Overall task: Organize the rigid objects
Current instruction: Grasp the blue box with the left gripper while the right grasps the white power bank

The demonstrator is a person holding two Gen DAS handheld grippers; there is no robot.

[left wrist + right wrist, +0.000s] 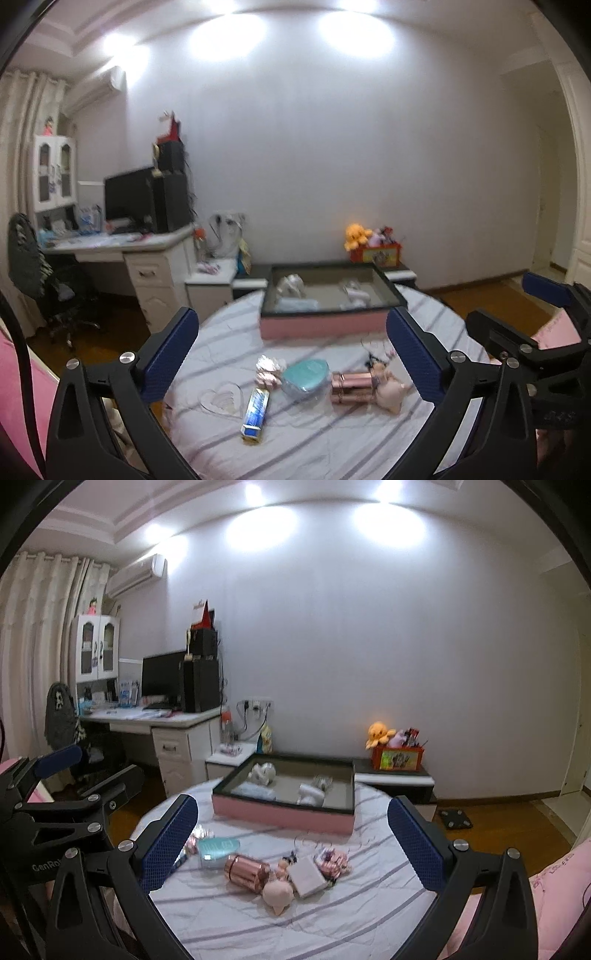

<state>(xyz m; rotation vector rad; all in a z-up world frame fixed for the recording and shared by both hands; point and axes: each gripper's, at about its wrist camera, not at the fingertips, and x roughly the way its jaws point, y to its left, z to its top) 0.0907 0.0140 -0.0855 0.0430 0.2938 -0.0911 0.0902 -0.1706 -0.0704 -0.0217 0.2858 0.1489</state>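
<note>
Small objects lie on a striped grey cloth: a blue-and-gold tube (pixel 255 415), a teal heart-shaped case (pixel 306 378) (pixel 218 849), a rose-gold cylinder (pixel 351 386) (pixel 246 871), a pale doll head (pixel 391 393) (pixel 277 891), a white flat box (pixel 308 878) and shiny wrapped pieces (pixel 267 363) (pixel 332 862). Behind them stands a pink open box (pixel 325 325) (pixel 284 814) holding several pale items. My left gripper (pixel 295 354) is open and empty above the objects. My right gripper (pixel 293 840) is open and empty too, to the right of the left one.
The cloth covers a round surface (pixel 258 930). A desk with monitor (pixel 162 675) and a chair (pixel 40 266) stand at the left. A low cabinet with a red toy box (pixel 397 757) is behind. Pink bedding (pixel 554 886) lies at the right.
</note>
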